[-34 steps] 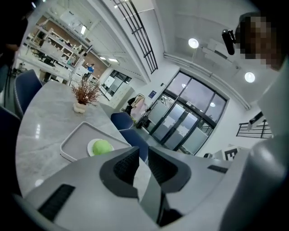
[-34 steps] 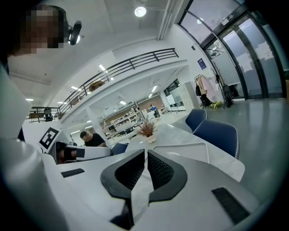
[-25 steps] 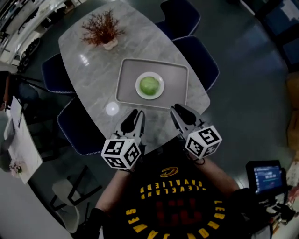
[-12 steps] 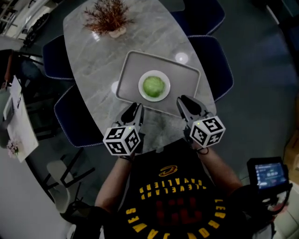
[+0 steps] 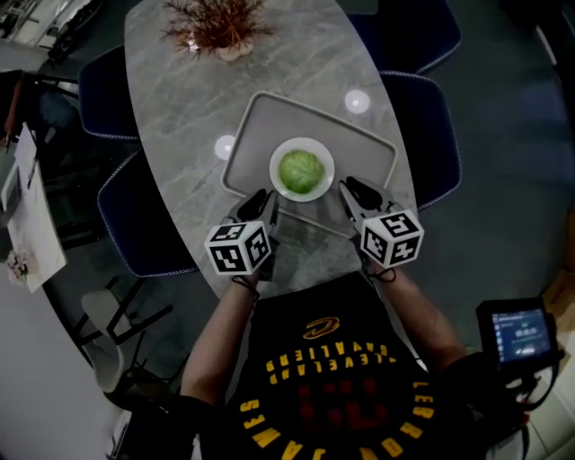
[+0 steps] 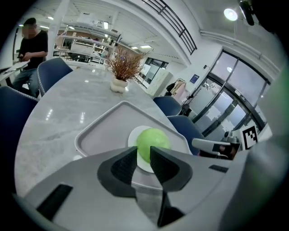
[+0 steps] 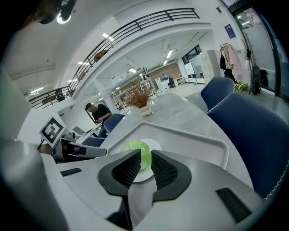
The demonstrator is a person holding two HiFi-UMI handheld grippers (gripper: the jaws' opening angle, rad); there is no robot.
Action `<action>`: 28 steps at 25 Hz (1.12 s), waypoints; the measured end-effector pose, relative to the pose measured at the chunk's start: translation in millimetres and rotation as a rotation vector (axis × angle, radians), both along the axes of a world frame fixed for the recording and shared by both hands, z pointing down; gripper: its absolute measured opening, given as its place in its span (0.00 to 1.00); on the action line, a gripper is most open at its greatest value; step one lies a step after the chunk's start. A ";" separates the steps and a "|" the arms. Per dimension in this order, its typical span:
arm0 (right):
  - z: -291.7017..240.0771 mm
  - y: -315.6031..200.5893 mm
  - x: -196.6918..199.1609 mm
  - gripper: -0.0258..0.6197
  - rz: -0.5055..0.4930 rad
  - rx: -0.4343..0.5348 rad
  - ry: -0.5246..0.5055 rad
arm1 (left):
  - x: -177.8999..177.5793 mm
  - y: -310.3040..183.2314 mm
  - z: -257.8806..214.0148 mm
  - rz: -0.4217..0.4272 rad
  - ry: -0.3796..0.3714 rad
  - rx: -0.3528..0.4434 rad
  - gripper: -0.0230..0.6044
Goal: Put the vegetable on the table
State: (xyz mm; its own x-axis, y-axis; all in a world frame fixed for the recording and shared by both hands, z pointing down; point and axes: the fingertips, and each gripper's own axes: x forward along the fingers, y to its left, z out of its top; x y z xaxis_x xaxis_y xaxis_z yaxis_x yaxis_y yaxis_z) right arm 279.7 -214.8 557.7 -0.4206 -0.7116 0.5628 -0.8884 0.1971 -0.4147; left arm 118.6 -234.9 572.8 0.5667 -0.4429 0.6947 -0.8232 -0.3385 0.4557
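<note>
The grey marble table is seen across the upper centre of the head view, and a grey tray is laid on it just above mid-frame. A white plate is set in the tray's lower middle, and the round green vegetable is carried on it. The left gripper and right gripper are held at the tray's lower edge, either side of the plate, each with jaws parted only narrowly and nothing gripped.

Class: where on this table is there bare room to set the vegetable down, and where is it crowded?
Bare marble lies between the plant and the far rim of the tray, and left of the tray toward the table edge. The near edge is crowded by the left gripper and right gripper.
</note>
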 end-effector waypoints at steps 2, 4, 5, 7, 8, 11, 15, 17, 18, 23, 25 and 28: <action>14.5 -4.3 -1.9 0.14 -0.022 -0.032 0.009 | -0.5 -4.4 10.9 -0.010 -0.010 -0.027 0.16; 27.9 -9.1 -2.4 0.14 -0.036 -0.059 0.016 | -0.4 -8.6 20.4 -0.015 -0.020 -0.047 0.16; 33.5 -11.6 -1.9 0.14 -0.040 -0.070 0.020 | 0.4 -10.4 24.4 -0.015 -0.024 -0.055 0.16; 43.6 -17.2 -0.5 0.14 -0.044 -0.092 0.024 | 2.9 -14.1 31.9 -0.013 -0.031 -0.074 0.16; 48.6 -20.5 -0.1 0.14 -0.046 -0.105 0.021 | 4.4 -16.4 35.9 -0.010 -0.036 -0.084 0.16; 62.8 -30.7 0.0 0.14 -0.049 -0.140 0.005 | 8.6 -22.9 48.0 0.004 -0.057 -0.122 0.16; 73.8 -37.0 -2.3 0.14 -0.052 -0.181 -0.015 | 5.0 -27.4 59.5 -0.019 -0.073 -0.187 0.16; 78.5 -37.5 -2.0 0.14 -0.049 -0.197 -0.022 | 4.5 -27.7 63.9 -0.024 -0.076 -0.215 0.16; 80.1 -36.9 -1.9 0.14 -0.046 -0.204 -0.027 | 4.7 -27.0 65.2 -0.023 -0.077 -0.226 0.16; 84.6 -31.9 -3.4 0.14 -0.032 -0.233 -0.059 | 8.2 -25.5 67.5 -0.019 -0.065 -0.250 0.16; 85.0 -31.1 -3.6 0.14 -0.030 -0.237 -0.067 | 9.2 -26.2 68.5 -0.016 -0.061 -0.259 0.16; 85.3 -31.8 -5.1 0.14 -0.039 -0.243 -0.072 | 9.8 -26.7 69.2 -0.016 -0.045 -0.273 0.16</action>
